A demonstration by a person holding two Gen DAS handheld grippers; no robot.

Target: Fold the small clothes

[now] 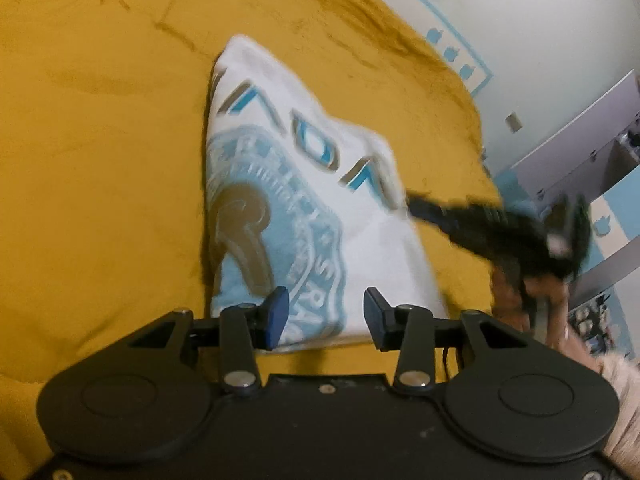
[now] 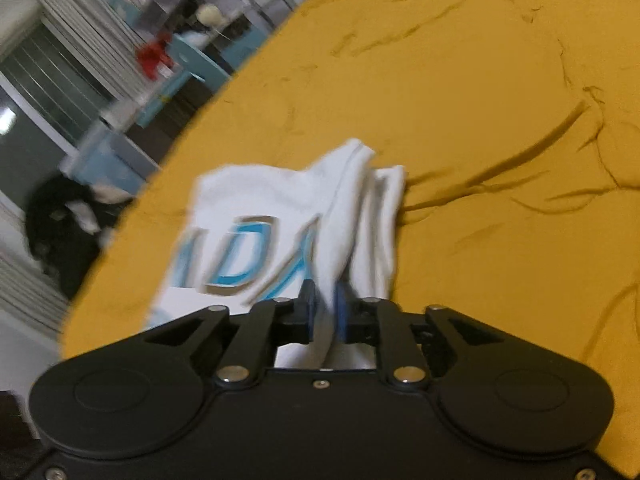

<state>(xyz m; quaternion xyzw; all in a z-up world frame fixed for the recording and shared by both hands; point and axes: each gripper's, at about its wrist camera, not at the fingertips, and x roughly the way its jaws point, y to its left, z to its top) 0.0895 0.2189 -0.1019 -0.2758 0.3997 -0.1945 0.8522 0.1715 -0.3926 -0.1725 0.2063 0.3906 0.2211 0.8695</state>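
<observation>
Right wrist view: right hand-held gripper (image 2: 325, 312) pinches the white shirt (image 2: 256, 232); left hand-held gripper (image 1: 326, 316) gapes above it.

From my left wrist view, the right hand-held gripper (image 1: 416, 206) is a dark motion smear; I cannot read its fingers there. The white printed cotton T-shirt (image 1: 320, 184) shows blurred, illegible blue lettering, its near edge hidden behind the left hand-held gripper (image 1: 326, 316).
</observation>
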